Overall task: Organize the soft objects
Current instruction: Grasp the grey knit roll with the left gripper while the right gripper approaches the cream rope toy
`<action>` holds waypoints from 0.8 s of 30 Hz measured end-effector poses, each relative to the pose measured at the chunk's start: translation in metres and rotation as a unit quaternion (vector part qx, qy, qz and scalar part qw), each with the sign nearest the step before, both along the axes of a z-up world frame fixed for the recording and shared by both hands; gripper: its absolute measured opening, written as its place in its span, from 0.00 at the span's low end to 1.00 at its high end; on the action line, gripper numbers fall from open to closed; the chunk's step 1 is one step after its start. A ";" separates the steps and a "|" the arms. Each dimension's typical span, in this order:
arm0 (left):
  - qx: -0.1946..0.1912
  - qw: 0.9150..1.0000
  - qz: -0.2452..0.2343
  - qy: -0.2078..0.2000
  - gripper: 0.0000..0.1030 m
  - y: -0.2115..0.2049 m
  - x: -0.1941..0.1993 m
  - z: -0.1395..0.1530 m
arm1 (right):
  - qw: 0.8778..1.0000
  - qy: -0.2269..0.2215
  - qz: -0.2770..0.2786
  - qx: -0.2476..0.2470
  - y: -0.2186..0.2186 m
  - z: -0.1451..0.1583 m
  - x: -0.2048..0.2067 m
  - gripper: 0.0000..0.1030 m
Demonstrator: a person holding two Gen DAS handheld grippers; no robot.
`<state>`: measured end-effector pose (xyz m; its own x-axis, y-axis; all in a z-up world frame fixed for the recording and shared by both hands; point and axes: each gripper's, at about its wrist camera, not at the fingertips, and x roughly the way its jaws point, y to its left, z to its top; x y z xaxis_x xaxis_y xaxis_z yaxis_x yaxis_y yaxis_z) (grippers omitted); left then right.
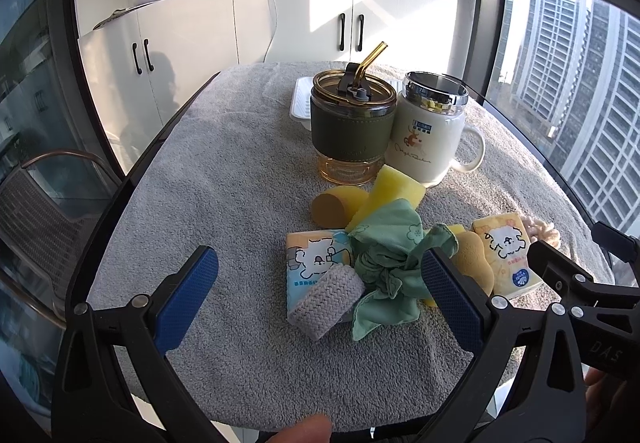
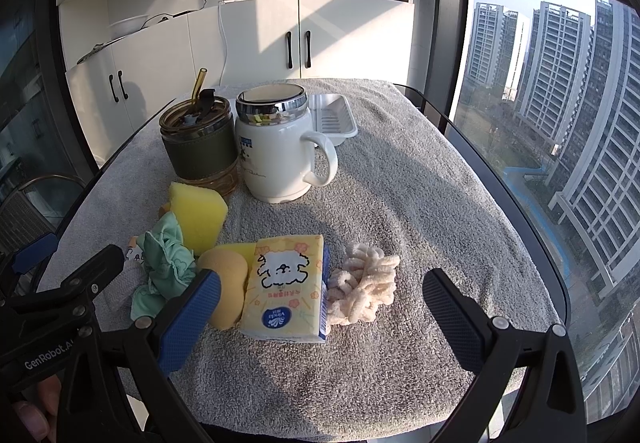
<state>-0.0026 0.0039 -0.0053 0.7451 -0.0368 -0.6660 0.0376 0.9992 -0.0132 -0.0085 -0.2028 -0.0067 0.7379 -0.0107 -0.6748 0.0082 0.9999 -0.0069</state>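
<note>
Upright, the yellow tissue pack stands beside the scrunchie.

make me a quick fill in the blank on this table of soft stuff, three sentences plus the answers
1. The white mug stands with its handle turned toward the ____ tray.
2. The straw rises from the glass tumbler wrapped in a dark ____ sleeve.
3. The pink scrunchie lies beside the tissue pack printed with a cartoon ____.

Answers: white; green; dog

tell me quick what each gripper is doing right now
left gripper: open, holding nothing
right gripper: open, holding nothing
</note>
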 end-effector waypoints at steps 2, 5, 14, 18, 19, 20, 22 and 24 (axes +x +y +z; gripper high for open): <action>-0.001 1.000 -0.011 -0.005 1.00 0.002 -0.002 -0.003 | 1.000 -0.006 0.001 0.002 -0.005 0.000 -0.002 1.00; -0.004 0.999 -0.030 -0.009 1.00 0.010 -0.007 -0.012 | 1.000 -0.023 0.011 0.013 -0.017 0.002 -0.005 1.00; -0.033 0.996 -0.069 0.049 0.98 0.025 -0.001 -0.056 | 0.999 -0.015 0.034 0.035 -0.064 -0.012 0.000 1.00; -0.060 0.994 -0.086 0.039 0.87 0.025 0.012 -0.047 | 0.998 0.010 0.024 0.065 -0.085 -0.024 0.011 1.00; -0.060 0.993 -0.091 0.035 0.87 0.025 0.014 -0.045 | 0.997 0.011 0.023 0.069 -0.088 -0.025 0.014 1.00; -0.051 0.994 -0.091 0.032 0.86 0.024 0.016 -0.044 | 0.997 0.012 0.021 0.068 -0.090 -0.027 0.017 1.00; -0.029 0.995 -0.095 0.034 0.86 0.021 0.020 -0.046 | 0.997 0.017 0.019 0.067 -0.094 -0.030 0.021 1.00; -0.025 0.993 -0.106 0.040 0.74 0.019 0.022 -0.050 | 0.997 0.018 0.021 0.072 -0.096 -0.032 0.023 1.00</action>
<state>0.0190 0.0227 -0.0555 0.6615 -0.2225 -0.7162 0.2440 0.9669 -0.0750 0.0147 -0.2991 -0.0387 0.7103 0.1189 -0.6938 -0.0320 0.9901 0.1368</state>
